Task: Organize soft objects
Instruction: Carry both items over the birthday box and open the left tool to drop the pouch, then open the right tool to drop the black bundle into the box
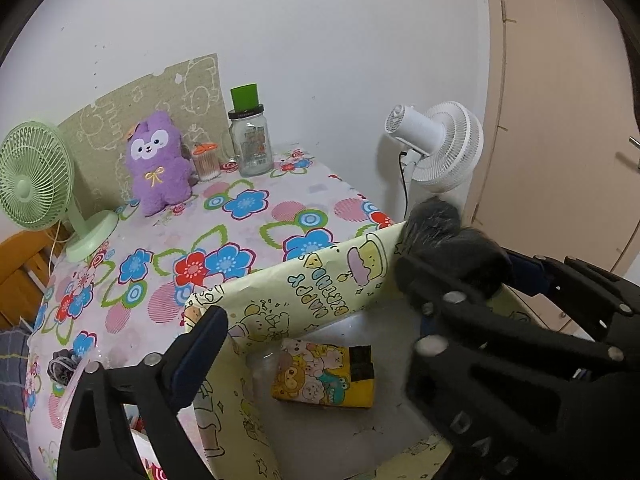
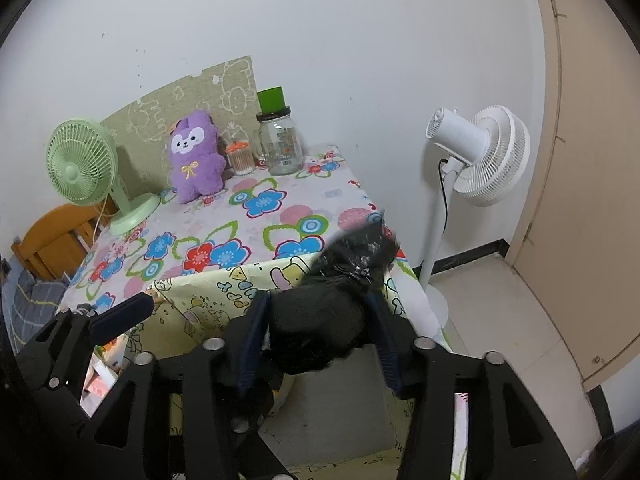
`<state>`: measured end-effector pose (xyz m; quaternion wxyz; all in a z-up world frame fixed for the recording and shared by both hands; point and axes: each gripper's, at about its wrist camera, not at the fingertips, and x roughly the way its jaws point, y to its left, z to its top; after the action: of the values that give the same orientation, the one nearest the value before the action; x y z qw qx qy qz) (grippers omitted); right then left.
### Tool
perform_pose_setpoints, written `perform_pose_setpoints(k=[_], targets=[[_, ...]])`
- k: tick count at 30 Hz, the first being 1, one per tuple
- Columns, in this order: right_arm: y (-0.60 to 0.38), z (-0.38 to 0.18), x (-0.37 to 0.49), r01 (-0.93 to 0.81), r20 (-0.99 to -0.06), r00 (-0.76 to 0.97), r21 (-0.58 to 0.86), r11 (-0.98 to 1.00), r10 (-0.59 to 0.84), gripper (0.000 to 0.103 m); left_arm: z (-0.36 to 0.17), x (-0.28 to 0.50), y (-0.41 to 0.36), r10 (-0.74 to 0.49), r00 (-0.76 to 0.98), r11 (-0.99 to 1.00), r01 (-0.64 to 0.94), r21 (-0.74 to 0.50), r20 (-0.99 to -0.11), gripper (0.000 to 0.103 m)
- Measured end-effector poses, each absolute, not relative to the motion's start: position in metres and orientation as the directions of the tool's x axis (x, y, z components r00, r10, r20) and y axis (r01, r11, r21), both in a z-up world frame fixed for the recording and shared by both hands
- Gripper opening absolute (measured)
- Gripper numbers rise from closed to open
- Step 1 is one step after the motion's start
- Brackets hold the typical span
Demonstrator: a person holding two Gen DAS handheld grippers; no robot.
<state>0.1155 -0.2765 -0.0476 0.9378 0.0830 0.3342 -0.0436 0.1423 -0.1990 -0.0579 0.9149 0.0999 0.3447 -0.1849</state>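
Note:
My right gripper (image 2: 318, 334) is shut on a black soft bundle (image 2: 320, 320) wrapped partly in clear plastic, held over an open cartoon-printed box (image 2: 208, 300). It shows in the left wrist view too, the bundle (image 1: 452, 240) above the box (image 1: 304, 292). The left gripper's finger (image 1: 200, 352) sits at the box's left wall; its other finger is hidden. A yellow cartoon pack (image 1: 320, 376) lies inside the box. A purple plush toy (image 1: 160, 160) sits at the table's back.
A flowered tablecloth (image 1: 224, 216) covers the table. A green desk fan (image 1: 36, 184), a glass jar with green cap (image 1: 250, 140) and a small swab jar (image 1: 206, 160) stand at the back. A white pedestal fan (image 2: 480, 156) stands right. A grey scrunchie (image 1: 62, 364) lies left.

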Motion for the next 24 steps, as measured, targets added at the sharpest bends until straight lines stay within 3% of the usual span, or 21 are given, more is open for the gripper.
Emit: perform_pose_setpoints(k=[8, 24], targets=[[-0.273, -0.041, 0.105, 0.130, -0.608, 0.793, 0.127, 0.983, -0.026, 0.077, -0.051, 0.134, -0.193, -0.272, 0.711, 0.913, 0.404, 0.060, -0.649, 0.101], [-0.249, -0.020, 0.076, 0.129, -0.561, 0.827, 0.120, 0.984, -0.040, 0.088, -0.031, 0.105, -0.169, -0.283, 0.752, 0.921, 0.385, 0.048, -0.595, 0.102]])
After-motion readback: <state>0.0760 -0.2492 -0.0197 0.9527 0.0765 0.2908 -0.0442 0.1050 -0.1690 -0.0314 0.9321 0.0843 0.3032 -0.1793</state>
